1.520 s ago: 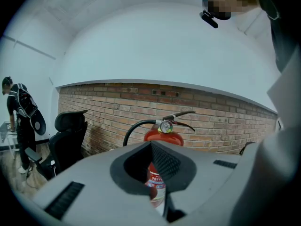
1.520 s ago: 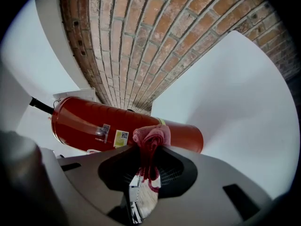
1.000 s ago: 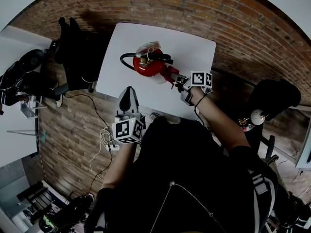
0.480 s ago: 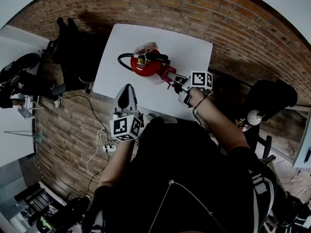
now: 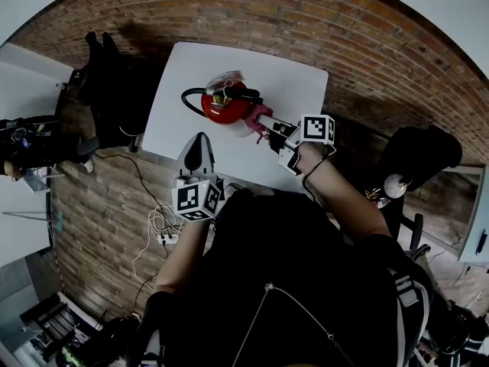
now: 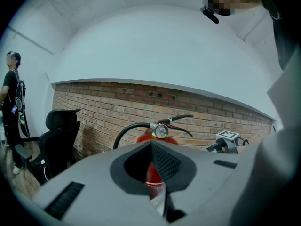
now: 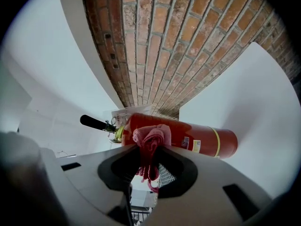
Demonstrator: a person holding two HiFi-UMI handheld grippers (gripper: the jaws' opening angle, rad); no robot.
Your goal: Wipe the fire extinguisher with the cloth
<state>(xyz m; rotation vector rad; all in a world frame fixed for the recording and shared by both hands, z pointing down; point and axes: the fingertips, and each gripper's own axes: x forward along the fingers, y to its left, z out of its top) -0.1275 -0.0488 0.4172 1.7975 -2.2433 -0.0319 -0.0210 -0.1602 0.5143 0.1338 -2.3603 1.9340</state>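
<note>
Fire extinguisher [image 5: 227,105] upright on the white tabletop [image 5: 302,82], cloth pressed to its side.
Right tool [image 5: 267,124] grips the bunched red cloth [image 7: 149,142] against the red cylinder; left tool [image 5: 200,145] sits near the tabletop's edge, jaws together, empty. Labels and a yellow band show on the body, print too small to read.

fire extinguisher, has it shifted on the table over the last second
No. The fire extinguisher sits at the same spot relative to the white table's edges and corners. Both slide slightly in the picture together, so it is the head view that drifts.
</note>
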